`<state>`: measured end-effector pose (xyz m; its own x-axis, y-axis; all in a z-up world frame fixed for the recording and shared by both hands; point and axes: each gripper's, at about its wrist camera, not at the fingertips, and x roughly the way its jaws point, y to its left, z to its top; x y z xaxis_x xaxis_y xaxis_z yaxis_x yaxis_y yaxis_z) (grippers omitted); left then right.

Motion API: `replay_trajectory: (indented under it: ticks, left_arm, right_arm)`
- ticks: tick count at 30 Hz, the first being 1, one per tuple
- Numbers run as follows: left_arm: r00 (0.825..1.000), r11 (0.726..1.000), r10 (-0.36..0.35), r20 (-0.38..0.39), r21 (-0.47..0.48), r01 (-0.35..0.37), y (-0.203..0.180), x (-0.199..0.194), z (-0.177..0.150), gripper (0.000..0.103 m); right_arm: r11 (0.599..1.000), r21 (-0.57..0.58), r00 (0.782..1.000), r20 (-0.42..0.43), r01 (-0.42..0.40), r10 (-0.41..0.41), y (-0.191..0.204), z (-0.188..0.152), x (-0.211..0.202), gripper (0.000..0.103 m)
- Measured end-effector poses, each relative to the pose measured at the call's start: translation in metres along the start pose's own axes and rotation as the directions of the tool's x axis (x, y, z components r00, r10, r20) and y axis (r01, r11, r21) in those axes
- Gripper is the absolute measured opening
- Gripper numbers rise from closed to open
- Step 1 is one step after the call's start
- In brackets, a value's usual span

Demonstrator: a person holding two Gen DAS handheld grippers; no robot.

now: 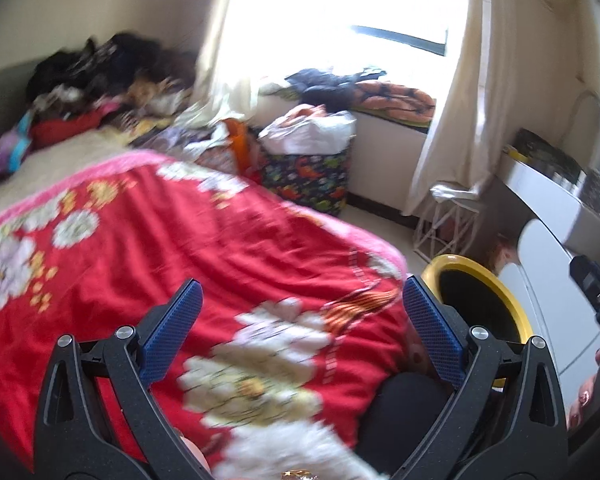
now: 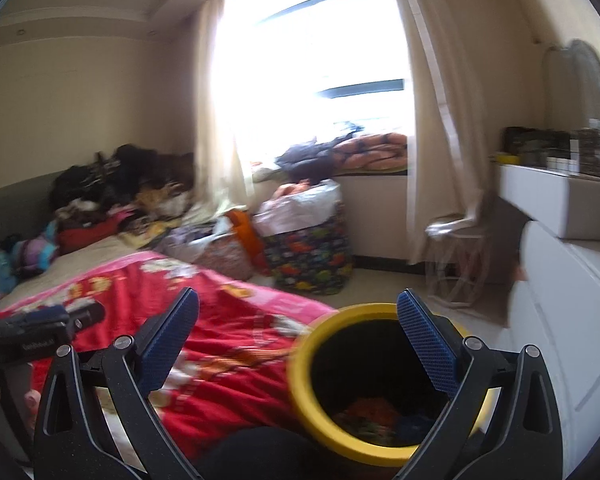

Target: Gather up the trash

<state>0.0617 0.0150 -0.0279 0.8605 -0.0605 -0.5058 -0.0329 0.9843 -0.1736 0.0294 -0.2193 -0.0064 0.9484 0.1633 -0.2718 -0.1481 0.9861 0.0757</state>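
Cluttered bedroom, red floral blanket (image 1: 204, 248) across the bed — a yellow-rimmed bin (image 2: 319, 432) stands just beside it, scraps already inside. Judging by this, it is between pickups; next comes finding more trash. Left gripper (image 1: 300, 332) and right gripper (image 2: 300, 340) both gape wide, empty.

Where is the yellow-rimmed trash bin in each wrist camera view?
Left wrist: yellow-rimmed trash bin at lower right, behind the right finger, beside the bed.
Right wrist: bin at bottom centre, between the fingers, trash inside.
Shared landmark: dinosaur-print bag under the window.
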Motion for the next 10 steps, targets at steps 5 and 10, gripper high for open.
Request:
replay_trajectory:
  ticks: [5, 10]
  left_arm:
    - [0.971, 0.959, 0.226, -0.075, -0.156, -0.236, 0.102, -0.015, -0.015, 0.092]
    - [0.806, 0.743, 0.538, -0.248, -0.312, -0.592, 0.243, -0.045, -0.046, 0.092]
  right_arm:
    - [0.955, -0.055, 0.947, -0.16, -0.29, 0.278, 0.085, 0.02, 0.045, 0.097]
    - [0.802, -0.079, 0.726, -0.483, -0.592, 0.489, 0.228, -0.009, 0.104, 0.097]
